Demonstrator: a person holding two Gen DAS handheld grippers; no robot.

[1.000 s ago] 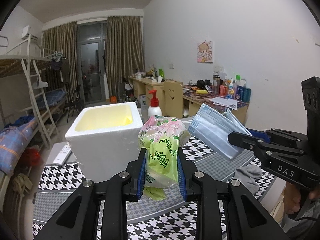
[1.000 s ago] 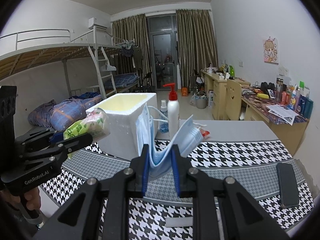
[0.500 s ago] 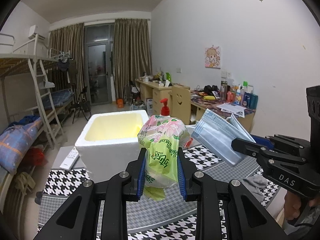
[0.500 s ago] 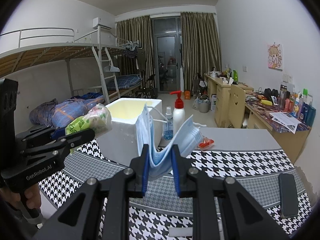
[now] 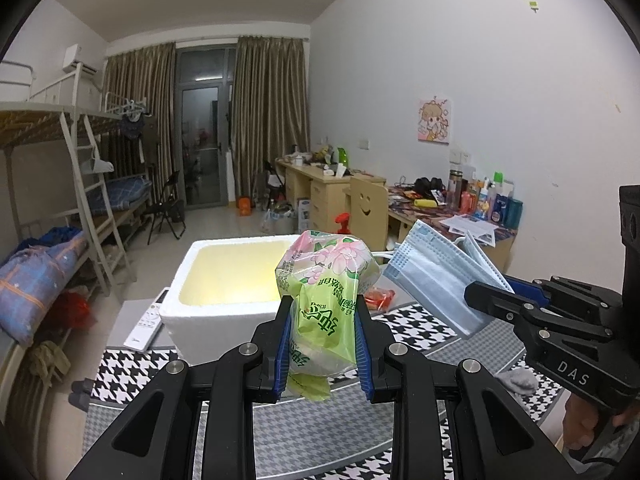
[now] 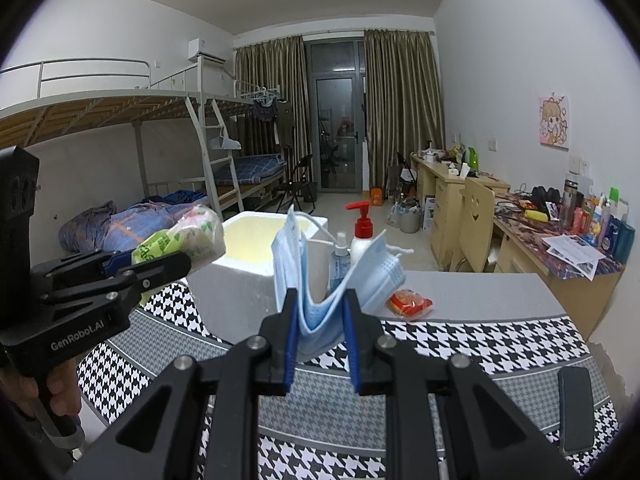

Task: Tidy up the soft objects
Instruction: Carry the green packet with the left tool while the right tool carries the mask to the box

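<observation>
My left gripper (image 5: 323,338) is shut on a green and pink tissue pack (image 5: 326,280) and holds it above the table, just in front of the white foam box (image 5: 224,280). My right gripper (image 6: 319,334) is shut on folded blue face masks (image 6: 316,280) and holds them up to the right of the box (image 6: 256,264). The masks (image 5: 436,280) and right gripper (image 5: 476,300) show at the right of the left wrist view. The tissue pack (image 6: 188,238) and left gripper (image 6: 172,266) show at the left of the right wrist view.
A houndstooth cloth (image 6: 460,344) covers the table. A red-pump bottle (image 6: 362,236), a small spray bottle (image 6: 340,256) and a red packet (image 6: 410,303) stand behind the box. A phone (image 6: 575,408) lies at right, a grey sock (image 5: 516,380) near the edge, a remote (image 5: 148,320) left of the box.
Both grippers have risen with their loads and the view into the foam box has opened up. Grips are unchanged.
</observation>
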